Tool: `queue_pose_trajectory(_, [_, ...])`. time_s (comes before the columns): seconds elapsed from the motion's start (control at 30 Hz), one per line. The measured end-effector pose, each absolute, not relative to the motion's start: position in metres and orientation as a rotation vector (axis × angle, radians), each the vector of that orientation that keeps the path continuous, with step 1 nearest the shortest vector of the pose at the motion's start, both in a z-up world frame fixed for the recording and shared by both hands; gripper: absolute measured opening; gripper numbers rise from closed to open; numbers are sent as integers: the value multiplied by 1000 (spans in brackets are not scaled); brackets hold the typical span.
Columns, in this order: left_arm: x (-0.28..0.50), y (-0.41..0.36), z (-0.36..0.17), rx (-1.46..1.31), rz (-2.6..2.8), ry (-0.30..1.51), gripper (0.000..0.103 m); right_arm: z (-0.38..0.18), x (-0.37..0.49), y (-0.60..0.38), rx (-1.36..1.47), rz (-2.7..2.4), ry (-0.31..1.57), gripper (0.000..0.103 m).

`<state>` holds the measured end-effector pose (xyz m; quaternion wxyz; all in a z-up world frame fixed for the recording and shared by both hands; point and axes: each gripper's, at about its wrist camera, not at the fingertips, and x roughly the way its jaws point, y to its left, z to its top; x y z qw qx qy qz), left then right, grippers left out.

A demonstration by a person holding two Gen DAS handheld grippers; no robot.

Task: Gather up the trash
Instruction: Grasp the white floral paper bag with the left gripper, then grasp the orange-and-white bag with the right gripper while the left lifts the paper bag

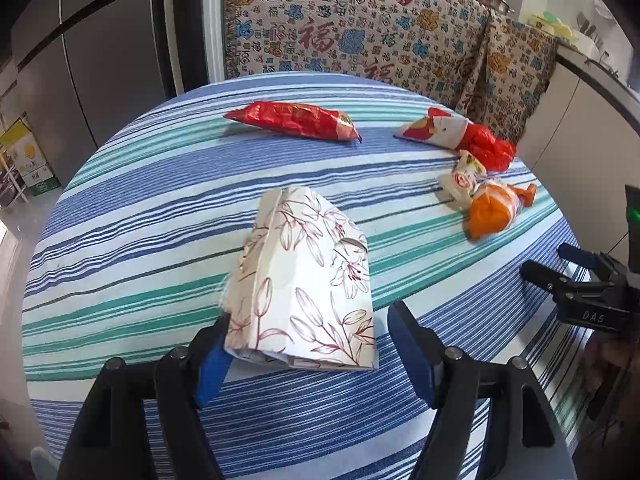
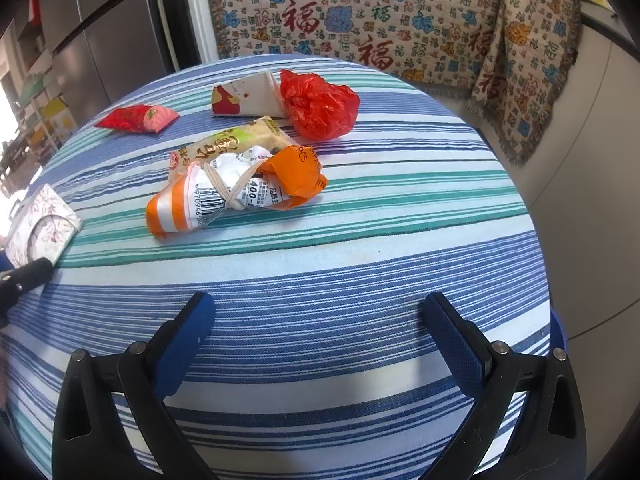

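Left wrist view shows the left gripper (image 1: 308, 348) low in the frame, its jaws spread on either side of a flower-printed paper bag (image 1: 304, 276) that lies flat at the centre of the striped surface (image 1: 140, 240). The left blue pad touches or nearly touches the bag's near left corner; the right pad stands clear of its right edge, so the bag is not clamped. The right gripper (image 2: 320, 344) hangs released and empty over bare cloth at the bottom of its own view.

Trash is still scattered: a red snack packet (image 1: 296, 120) at upper centre, a red plastic bag (image 1: 488, 148) and a white-and-red carton (image 1: 432, 130) at upper right, and an orange-and-white bundle (image 1: 496, 212) tied with a rubber band just below them.

To take the paper bag well, I judge the gripper should centre on the near edge and close across the folded thickness, not just a single corner. Thin paper may crumple or slide on the cloth, so a firm, square pinch low on the bag seems safest.
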<state>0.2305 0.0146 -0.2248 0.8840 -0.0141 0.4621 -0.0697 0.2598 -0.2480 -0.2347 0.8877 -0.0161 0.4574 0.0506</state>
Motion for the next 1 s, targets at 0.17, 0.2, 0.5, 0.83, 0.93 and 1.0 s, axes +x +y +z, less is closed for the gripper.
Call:
queue_pose_trajectory(0.17, [231,10,-231,43,-105,919,87,-224,254,-242,-31,113,897,100])
queue_pose_trajectory(0.2, [232,10,-231,43,-103,919,87,-216,253,-237,-27,117,867,100])
queue_pose_trajectory(0.5, [231,10,-232,46,-102,920,89,-209,309,-191,-23,67,882,93])
queue_pose_trajectory(0.83, [233,10,-232,45,-103,920,89,-210,245,-270,-8,-5,902,91])
queue_pose_trajectory(0.93, [233,10,-232,45,-103,920,89,-217,235,-272,60,50,935,92])
queue_pose_trajectory(1.0, [233,10,-232,45,-104,920,90,-226,232,-268,100,91,962,93])
